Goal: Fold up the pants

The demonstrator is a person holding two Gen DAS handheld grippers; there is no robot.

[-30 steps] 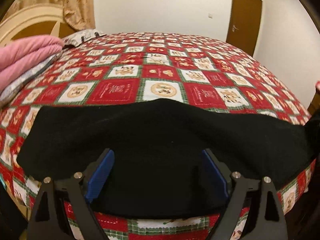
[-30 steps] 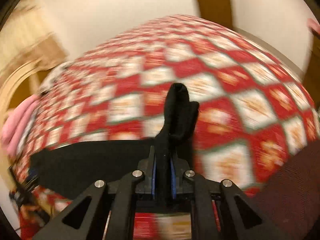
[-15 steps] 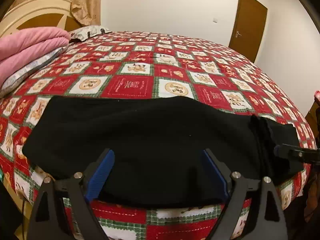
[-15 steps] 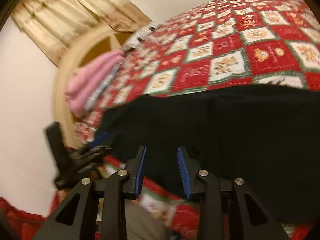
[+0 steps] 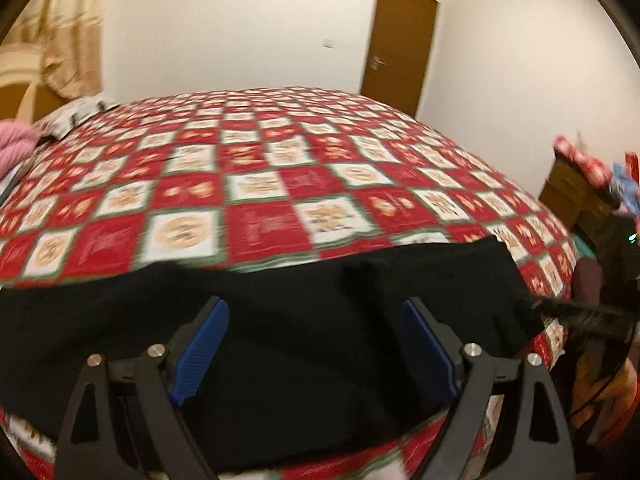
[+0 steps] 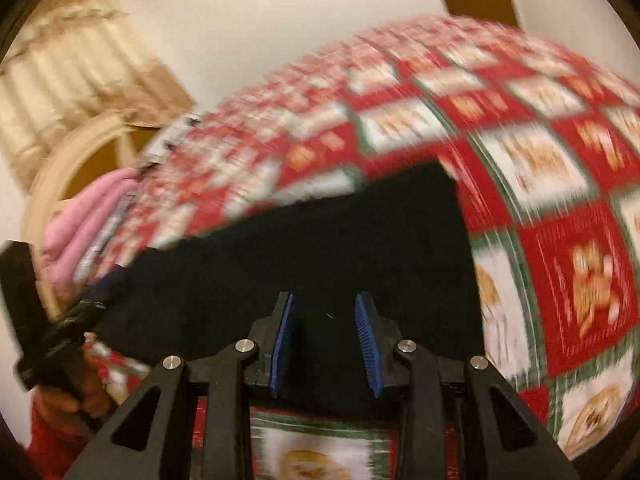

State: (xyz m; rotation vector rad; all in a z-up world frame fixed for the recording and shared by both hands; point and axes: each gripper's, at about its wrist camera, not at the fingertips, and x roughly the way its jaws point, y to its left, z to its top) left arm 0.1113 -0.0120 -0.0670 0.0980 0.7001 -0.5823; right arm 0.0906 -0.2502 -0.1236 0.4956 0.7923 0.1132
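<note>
I see one pair of black pants (image 5: 304, 344) flat on the quilt's (image 5: 256, 184) near edge. My two claws hold nothing: left gripper (image 5: 316, 344) spread wide, right gripper (image 6: 325, 340) partly open, both over the pants.

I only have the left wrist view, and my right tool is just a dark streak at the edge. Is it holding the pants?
Observer: No. The right tool is open, blue pads apart, with nothing between them, above the black pants.
Operator: Which part of the pants is it over?
Observer: The near edge at the right end; the far right corner of the pants lies flat on the quilt.
Operator: Does that view show my left tool?
Observer: Yes, the left tool is at the far left, blurred, by the pink bedding.
</note>
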